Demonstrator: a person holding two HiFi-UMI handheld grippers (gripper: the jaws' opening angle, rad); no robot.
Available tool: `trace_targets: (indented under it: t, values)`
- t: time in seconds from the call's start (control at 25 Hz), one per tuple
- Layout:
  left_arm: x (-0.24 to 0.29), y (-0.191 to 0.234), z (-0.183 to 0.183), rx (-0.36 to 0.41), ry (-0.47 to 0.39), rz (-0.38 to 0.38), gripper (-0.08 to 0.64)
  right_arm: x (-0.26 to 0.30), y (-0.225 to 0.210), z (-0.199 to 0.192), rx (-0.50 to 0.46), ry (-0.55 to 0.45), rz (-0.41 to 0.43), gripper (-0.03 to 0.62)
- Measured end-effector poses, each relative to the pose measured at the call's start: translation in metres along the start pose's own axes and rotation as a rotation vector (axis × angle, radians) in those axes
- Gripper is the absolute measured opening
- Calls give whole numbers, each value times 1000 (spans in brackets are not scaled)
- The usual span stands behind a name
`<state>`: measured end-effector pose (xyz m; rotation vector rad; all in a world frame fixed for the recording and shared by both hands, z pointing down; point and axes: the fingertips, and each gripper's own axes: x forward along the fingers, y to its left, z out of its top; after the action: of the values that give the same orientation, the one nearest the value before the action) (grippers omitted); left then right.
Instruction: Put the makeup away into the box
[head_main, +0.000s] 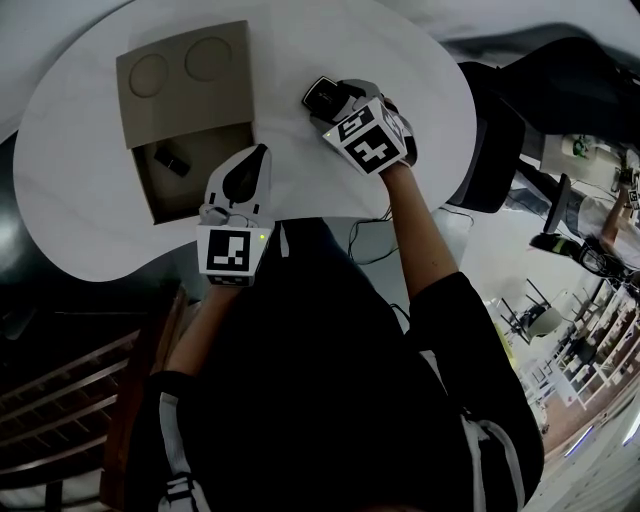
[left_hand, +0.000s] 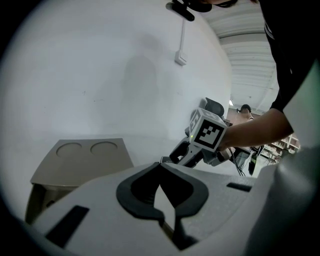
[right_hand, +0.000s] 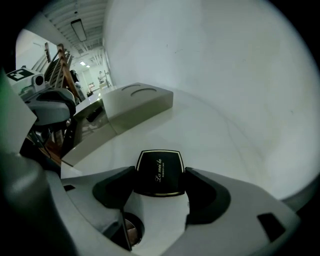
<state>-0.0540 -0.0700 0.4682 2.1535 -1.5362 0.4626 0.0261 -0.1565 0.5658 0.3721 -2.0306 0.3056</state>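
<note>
Though agape, right gripper (right_hand: 160, 176) astride compact (right_hand: 160, 165)

White rounded table (head_main: 80, 200), pale floor (head_main: 490, 270), perhaps shelving (head_main: 600, 340) beyond

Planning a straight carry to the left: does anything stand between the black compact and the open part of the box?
Yes. The left gripper is held just off the right edge of the box, beside its open part, roughly on the line from the compact. Lifting over it, or moving it aside first, looks safer.
</note>
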Motion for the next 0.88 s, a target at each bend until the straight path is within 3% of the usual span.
trace_targets:
  t: [0.88]
  values:
    - [-47, 11, -6, -12, -69, 49, 8, -51, 74, 44, -107, -92, 19, 330]
